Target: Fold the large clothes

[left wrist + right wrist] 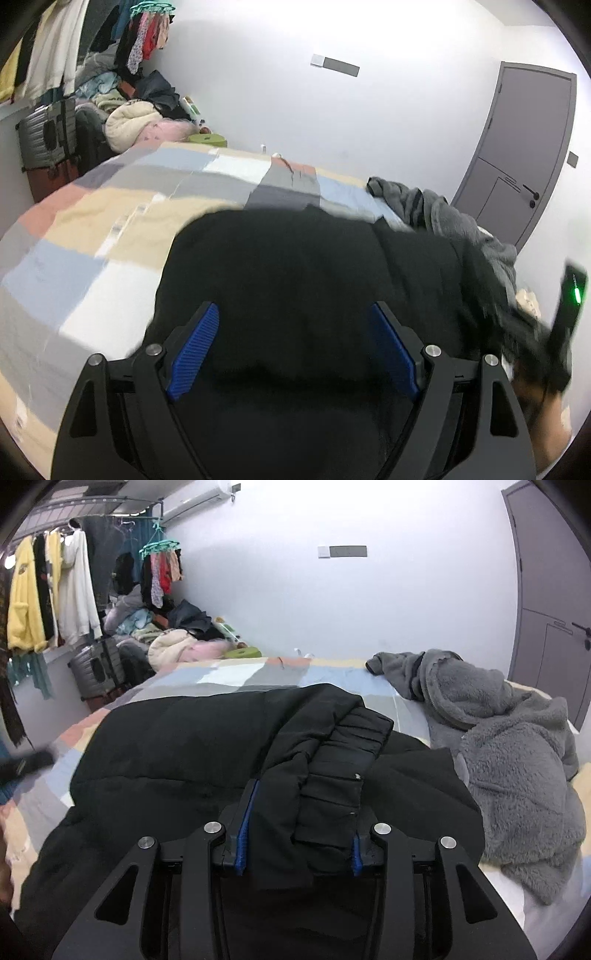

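On my left wrist camera, the left gripper [293, 328] has its two blue ribbed pads [194, 350] spread wide apart. Nothing is between them. They hang over the black padded jacket [314, 266], and I cannot tell if the tips touch the cloth or are only above it. The picture is a little blurred there.

On my right wrist camera, the right gripper [299, 834] is partly closed and pinches a thick bunch of the same black padded jacket [184, 753]. What sits between the pads is the ribbed elastic cuff of a sleeve [343, 775], together with a fold of the black fabric beside it. Only the thin blue edges of the pads show on each side of the bunch, so the cloth fills the gap.

The jacket lies spread on the bed with the pastel patchwork cover [236, 675], near the front edge, and it takes most of the middle of both views. The sleeve is laid across the body of the jacket toward the far side.

To the right of the jacket, just beside it and touching its edge, a grey fleece garment [517, 760] lies in a crumpled heap on the same bed. In the left view this grey fleece garment [436, 206] shows behind the jacket, near the grey door [524, 147]. At the right edge of that view I see the other gripper [569, 302] as a dark blurred shape with a green light.
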### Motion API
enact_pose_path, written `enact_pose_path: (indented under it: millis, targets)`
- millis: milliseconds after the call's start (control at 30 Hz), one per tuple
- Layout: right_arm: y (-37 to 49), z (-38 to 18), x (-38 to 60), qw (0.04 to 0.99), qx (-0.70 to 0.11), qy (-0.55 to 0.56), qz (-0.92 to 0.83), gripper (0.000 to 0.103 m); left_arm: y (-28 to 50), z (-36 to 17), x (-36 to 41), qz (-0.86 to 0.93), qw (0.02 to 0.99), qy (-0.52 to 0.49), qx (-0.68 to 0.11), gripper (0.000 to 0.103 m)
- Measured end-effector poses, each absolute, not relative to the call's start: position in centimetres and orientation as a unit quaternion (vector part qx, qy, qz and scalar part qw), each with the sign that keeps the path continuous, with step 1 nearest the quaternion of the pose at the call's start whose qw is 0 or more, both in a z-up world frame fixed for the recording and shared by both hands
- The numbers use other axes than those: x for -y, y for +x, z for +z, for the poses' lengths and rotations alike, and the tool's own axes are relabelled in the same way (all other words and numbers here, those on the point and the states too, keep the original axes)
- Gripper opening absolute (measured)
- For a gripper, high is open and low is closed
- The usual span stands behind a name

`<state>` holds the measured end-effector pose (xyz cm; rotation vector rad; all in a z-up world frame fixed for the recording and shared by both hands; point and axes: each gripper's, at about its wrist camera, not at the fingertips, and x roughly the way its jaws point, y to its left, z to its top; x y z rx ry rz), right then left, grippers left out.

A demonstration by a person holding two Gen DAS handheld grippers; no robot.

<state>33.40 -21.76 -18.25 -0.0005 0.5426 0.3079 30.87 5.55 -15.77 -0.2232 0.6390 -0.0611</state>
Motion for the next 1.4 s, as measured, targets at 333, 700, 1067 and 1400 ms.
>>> enact_pose_path:
  millis: [333,700,1067,1400]
  targets:
    - [34.2,-16.7,19.2,0.97,-0.197,-0.073,0.123,0.085,37.6,-18.2,-4.8,0.003,0.942,-0.034,-0.334,0.084]
    - [39.7,-23.0,19.4,0.963,-0.246,-0.012,0.111,0.088,41.0,-22.5,-4.5,0.007,0.94,0.011,-0.34,0.088]
    - [42.0,-25.6,18.9,0.956,-0.27,-0.01,0.113,0.095,42.9,-25.1,-4.5,-0.007,0.936,0.002,-0.352,0.09]
    - [41.4,-25.2,18.9,0.952,-0.288,-0.006,0.101,0.095,42.3,-24.5,-4.9,-0.011,0.93,-0.016,-0.368,0.09]
